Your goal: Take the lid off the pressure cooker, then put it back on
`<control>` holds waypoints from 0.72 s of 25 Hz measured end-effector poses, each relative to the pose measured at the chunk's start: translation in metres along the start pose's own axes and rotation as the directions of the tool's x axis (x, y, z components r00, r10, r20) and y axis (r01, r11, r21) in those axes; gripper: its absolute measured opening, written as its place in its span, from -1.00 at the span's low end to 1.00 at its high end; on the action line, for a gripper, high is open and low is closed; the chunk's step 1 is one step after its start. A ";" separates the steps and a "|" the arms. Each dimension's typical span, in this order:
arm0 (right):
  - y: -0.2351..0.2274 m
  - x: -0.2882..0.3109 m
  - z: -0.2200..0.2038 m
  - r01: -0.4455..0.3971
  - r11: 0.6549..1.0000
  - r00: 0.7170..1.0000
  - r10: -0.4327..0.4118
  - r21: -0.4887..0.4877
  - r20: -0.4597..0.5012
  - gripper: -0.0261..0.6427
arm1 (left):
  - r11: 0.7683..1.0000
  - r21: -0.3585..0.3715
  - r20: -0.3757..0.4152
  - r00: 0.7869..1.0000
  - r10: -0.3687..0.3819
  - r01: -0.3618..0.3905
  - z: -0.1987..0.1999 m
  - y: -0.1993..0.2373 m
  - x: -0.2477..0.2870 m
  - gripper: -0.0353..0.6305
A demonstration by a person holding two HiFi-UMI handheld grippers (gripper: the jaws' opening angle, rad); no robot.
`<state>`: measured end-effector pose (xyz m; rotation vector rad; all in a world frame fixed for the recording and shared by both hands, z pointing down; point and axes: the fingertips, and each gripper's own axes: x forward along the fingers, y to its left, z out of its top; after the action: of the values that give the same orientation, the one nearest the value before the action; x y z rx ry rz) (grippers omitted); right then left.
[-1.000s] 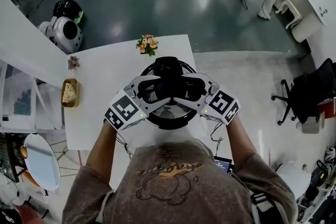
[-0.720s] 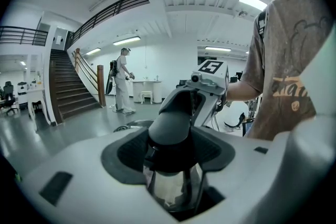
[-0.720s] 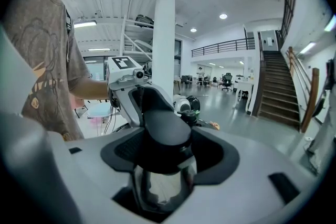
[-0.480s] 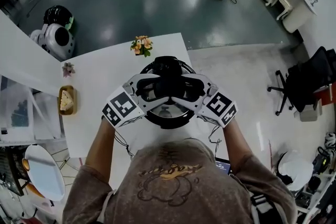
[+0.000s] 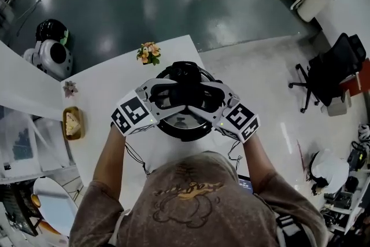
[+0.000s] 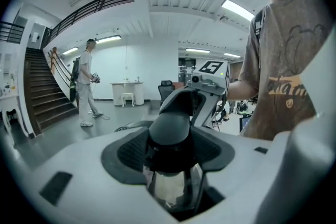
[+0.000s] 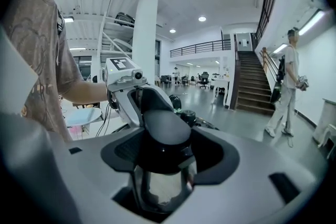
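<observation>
We have both grippers over the cooker [image 5: 186, 136], which sits on the white table [image 5: 98, 84]. L gripper [image 5: 172, 99] comes in from the cooker's left and R gripper [image 5: 203, 99] from its right. They meet nose to nose above its ctr.

In the L gripper view the jaws are pressed onto a black handle [image 6: 169, 131] from both sides, pads tight against it, w/ a shiny bit of the lid [image 6: 170, 186] just under. R gripper view shows the same: jaws clamped on the handle, glossy lid below. Each view also catches the other gripper just beyond the handle. So the lid is over the cooker, held by its handle btwn both grippers. We can't tell from the head view whether it is seated on the pot or a touch clear of it.

Beyond the cooker, at the table's far edge, stands a small bunch of flowers [image 5: 149, 53]. Well left of the cooker lies a tray [image 5: 72, 136] w/ some food [image 5: 71, 122], and a tiny sprig [image 5: 70, 88] just past it.

Off the table, far left of the cooker, a round black-and-white machine [image 5: 49, 54] is on the floor [image 5: 144, 3]. Far right is an office chair [image 5: 326, 75]. A person [image 6: 84, 86] stands by stairs [image 6: 42, 97] well behind the cooker.
</observation>
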<state>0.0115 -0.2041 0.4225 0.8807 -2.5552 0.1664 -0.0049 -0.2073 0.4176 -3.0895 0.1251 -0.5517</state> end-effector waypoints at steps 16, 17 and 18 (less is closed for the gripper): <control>-0.002 -0.003 0.001 0.218 0.970 0.976 -0.218 0.103 -0.014 -0.10 | 0.976 0.083 0.002 0.980 -0.201 0.200 0.003 0.003 0.004 -0.12; -0.001 -0.004 0.001 0.231 0.967 0.973 -0.230 0.109 -0.017 -0.10 | 0.973 0.085 0.000 0.977 -0.215 0.214 0.003 0.003 0.004 -0.12; -0.001 -0.004 0.001 0.242 0.963 0.970 -0.242 0.114 -0.019 -0.10 | 0.970 0.084 -0.003 0.974 -0.227 0.227 0.003 0.003 0.004 -0.12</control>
<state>0.0148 -0.2028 0.4202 1.2257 -2.4269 0.2433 -0.0004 -0.2103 0.4164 -3.0410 -0.2491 -0.5358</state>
